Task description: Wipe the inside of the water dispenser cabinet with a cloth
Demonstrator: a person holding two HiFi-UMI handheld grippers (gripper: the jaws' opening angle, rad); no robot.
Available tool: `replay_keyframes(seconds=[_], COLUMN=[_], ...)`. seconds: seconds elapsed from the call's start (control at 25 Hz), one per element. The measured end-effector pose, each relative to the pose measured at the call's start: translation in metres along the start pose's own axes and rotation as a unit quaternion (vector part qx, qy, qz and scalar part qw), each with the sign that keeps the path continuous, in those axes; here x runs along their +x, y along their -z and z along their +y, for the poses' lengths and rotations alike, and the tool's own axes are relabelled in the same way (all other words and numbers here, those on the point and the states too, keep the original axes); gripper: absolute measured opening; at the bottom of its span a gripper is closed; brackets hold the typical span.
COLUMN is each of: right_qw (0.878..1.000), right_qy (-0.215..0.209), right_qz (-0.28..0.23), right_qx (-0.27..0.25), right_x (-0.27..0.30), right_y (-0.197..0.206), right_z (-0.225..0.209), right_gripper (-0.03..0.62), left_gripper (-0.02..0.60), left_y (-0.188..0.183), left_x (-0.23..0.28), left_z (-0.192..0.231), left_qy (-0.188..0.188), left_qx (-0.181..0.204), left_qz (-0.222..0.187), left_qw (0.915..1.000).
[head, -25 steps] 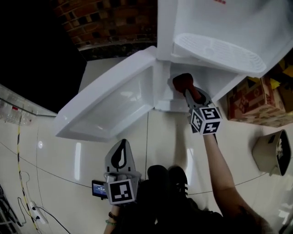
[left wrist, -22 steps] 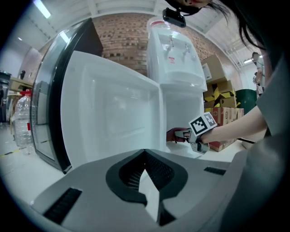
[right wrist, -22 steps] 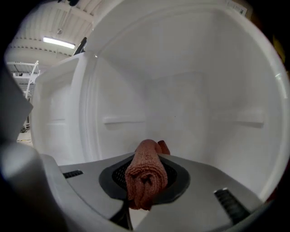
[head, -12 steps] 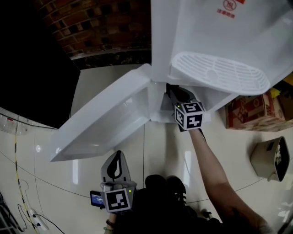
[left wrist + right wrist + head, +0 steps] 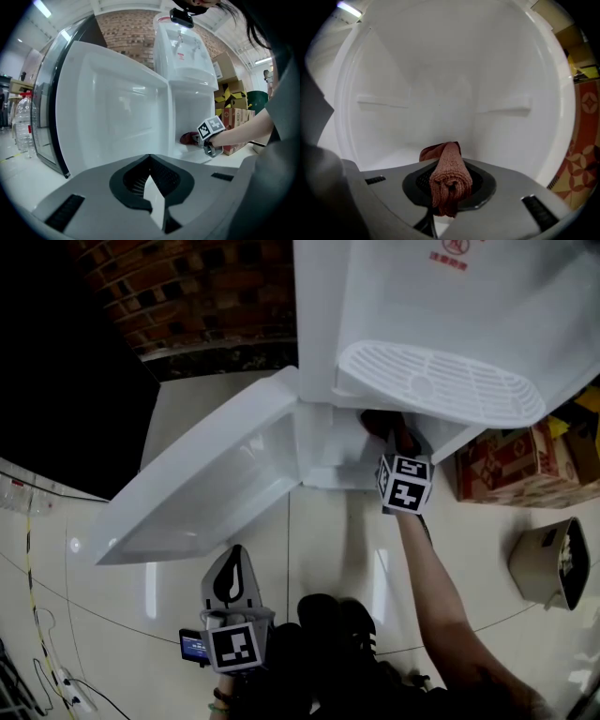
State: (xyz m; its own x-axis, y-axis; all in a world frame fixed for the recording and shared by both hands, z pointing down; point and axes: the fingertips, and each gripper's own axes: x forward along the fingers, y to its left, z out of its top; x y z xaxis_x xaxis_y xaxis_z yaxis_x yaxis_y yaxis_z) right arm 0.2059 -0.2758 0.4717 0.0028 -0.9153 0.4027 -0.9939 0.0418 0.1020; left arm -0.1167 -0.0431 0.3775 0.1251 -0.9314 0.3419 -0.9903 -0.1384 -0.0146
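Observation:
The white water dispenser's lower cabinet (image 5: pixel 335 454) stands with its door (image 5: pixel 206 486) swung wide to the left. My right gripper (image 5: pixel 387 434) reaches into the cabinet, shut on a rolled reddish-brown cloth (image 5: pixel 376 420). In the right gripper view the cloth (image 5: pixel 449 174) sticks out of the right gripper (image 5: pixel 447 183) above the cabinet's white floor (image 5: pixel 389 157), facing the back wall. My left gripper (image 5: pixel 235 552) hangs low near my body, shut with nothing in it. The left gripper view shows the left gripper (image 5: pixel 150 159), the door (image 5: pixel 117 105) and the cloth (image 5: pixel 189 138).
The dispenser's drip tray (image 5: pixel 441 381) overhangs the cabinet mouth. Cardboard boxes (image 5: pixel 511 465) and a beige bin (image 5: pixel 548 563) stand on the tiled floor at the right. A brick wall (image 5: pixel 206 287) is behind. Cables (image 5: pixel 37 652) lie at the far left.
My right gripper has carried the cloth from the cabinet's mouth deeper inside, then toward the right. The left gripper has stayed low and shut.

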Motion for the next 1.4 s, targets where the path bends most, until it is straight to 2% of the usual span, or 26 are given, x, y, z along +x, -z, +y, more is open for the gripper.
replay_keyframes(seconds=[0.12,0.24,0.32,0.4,0.6,0.68,0.76,0.88,1.12,1.24,1.4], right_qw=[0.999,0.999,0.999,0.996,0.98,0.975,0.974,0.98,0.995,0.997,0.997], right_qy=[0.029,0.021,-0.013,-0.066,-0.186,-0.213,-0.222,-0.197,-0.084,-0.036,-0.01], right_qz=[0.002,0.002,-0.014,-0.041,-0.064,-0.058,-0.044,-0.027,-0.008,-0.005,0.0], right_qx=[0.035,0.046,0.043,0.031,0.032,0.023,0.013,0.02,0.059,0.062,0.074], right_x=[-0.008,-0.009,-0.014,-0.025,-0.058,-0.066,-0.066,-0.058,-0.058,-0.068,-0.075], right_y=[0.003,0.008,-0.002,-0.017,-0.023,-0.014,-0.001,0.016,0.034,0.042,0.051], right_z=[-0.011,-0.01,0.005,0.035,0.119,0.141,0.149,0.126,0.024,-0.016,-0.039], right_gripper=[0.069,0.069,0.069,0.071,0.071,0.071,0.071,0.071,0.07,0.069,0.07], left_gripper=[0.005,0.005,0.005,0.004,0.005,0.005,0.005,0.005,0.005,0.005,0.005], left_y=[0.0,0.001,0.0,-0.001,-0.002,-0.002,-0.001,-0.001,-0.002,-0.003,-0.004], left_x=[-0.002,-0.004,-0.004,-0.003,-0.001,-0.001,-0.001,-0.001,-0.001,-0.002,-0.003], left_z=[-0.002,-0.001,-0.002,-0.003,-0.009,-0.01,-0.01,-0.009,-0.008,-0.007,-0.008], left_qy=[0.001,-0.001,-0.002,-0.001,0.005,0.005,0.003,0.002,0.001,0.0,0.0], left_qx=[0.0,-0.003,-0.003,-0.001,0.004,0.003,0.003,0.003,-0.001,0.0,0.0], left_qz=[-0.002,0.0,-0.001,-0.003,-0.005,-0.003,-0.001,-0.001,-0.002,-0.004,-0.005], left_qw=[1.0,1.0,1.0,1.0,1.0,1.0,1.0,1.0,1.0,1.0,1.0])
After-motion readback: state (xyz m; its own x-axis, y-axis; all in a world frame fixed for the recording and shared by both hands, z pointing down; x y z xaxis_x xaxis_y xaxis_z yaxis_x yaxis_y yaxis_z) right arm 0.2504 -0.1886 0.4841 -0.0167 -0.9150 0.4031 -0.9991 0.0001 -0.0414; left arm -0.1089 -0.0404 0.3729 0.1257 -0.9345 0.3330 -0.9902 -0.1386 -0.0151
